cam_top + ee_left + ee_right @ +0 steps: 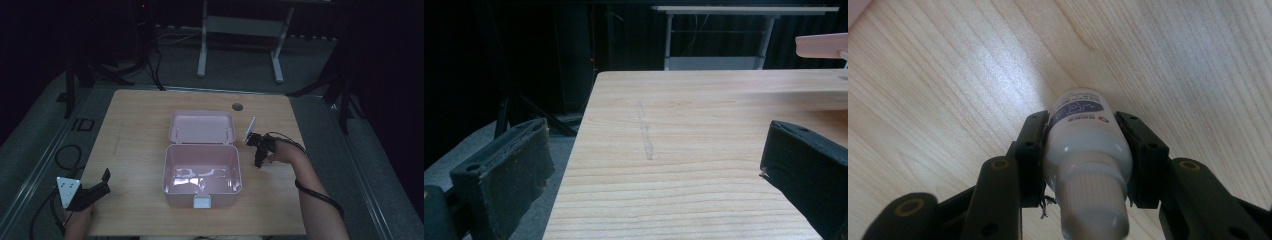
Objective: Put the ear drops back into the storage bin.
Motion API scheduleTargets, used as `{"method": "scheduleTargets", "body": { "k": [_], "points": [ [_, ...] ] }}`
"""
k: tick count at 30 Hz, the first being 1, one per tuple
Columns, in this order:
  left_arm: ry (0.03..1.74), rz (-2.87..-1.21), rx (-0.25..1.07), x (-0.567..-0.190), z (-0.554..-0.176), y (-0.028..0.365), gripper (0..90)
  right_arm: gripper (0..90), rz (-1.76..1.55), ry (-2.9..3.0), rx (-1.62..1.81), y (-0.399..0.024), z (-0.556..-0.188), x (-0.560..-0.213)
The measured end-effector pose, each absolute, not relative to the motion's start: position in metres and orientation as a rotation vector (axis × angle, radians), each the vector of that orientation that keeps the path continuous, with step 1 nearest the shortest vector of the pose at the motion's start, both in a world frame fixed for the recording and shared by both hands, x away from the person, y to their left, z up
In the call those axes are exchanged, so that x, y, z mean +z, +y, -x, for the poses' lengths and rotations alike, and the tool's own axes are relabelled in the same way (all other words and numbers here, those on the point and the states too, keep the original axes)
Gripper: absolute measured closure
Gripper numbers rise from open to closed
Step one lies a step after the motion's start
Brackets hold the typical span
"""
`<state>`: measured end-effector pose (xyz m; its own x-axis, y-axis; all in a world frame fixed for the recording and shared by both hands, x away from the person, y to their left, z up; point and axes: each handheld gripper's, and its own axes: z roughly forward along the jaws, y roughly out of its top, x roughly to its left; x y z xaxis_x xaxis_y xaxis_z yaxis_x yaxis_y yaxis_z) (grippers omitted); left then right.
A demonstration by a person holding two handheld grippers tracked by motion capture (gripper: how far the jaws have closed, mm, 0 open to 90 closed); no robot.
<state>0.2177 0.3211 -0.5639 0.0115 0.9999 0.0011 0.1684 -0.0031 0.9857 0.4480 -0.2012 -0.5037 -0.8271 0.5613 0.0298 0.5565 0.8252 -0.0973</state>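
One small white bottle clamped between the fingers of the right gripper, pads pressed on both flanks, ribbed cap toward the camera, blue-labelled base toward the bench. Seen from the high view, right gripper at roughly 3 o'clock from the pink box, just beside its right wall, bottle hidden there by gripper and hand. Whether the bottle's base touches the wood, cannot tell.

Pink box open near the bench's middle, lid hinged back toward 12 o'clock, white latch on the front wall at 6 o'clock. Small round hole in the bench beyond the lid, at about 1 o'clock.

Left gripper well apart, near the bench's corner at 8 o'clock from the box, fingers spread wide with nothing between them but bare wood.
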Motion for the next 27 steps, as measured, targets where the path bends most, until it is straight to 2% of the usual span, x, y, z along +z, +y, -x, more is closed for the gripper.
{"method": "scheduleTargets", "body": {
  "k": [11,27],
  "points": [
    [1.323,-1.341,1.118,-0.564,-0.218,0.321,0.4,59.4,0.71,-3.015,0.122,-0.199,-0.435,-0.494],
    [1.322,-1.35,1.124,-0.564,-0.218,0.32,0.5,59.4,0.3,-3.095,0.123,-0.21,-0.396,-0.483]
  ]
}}
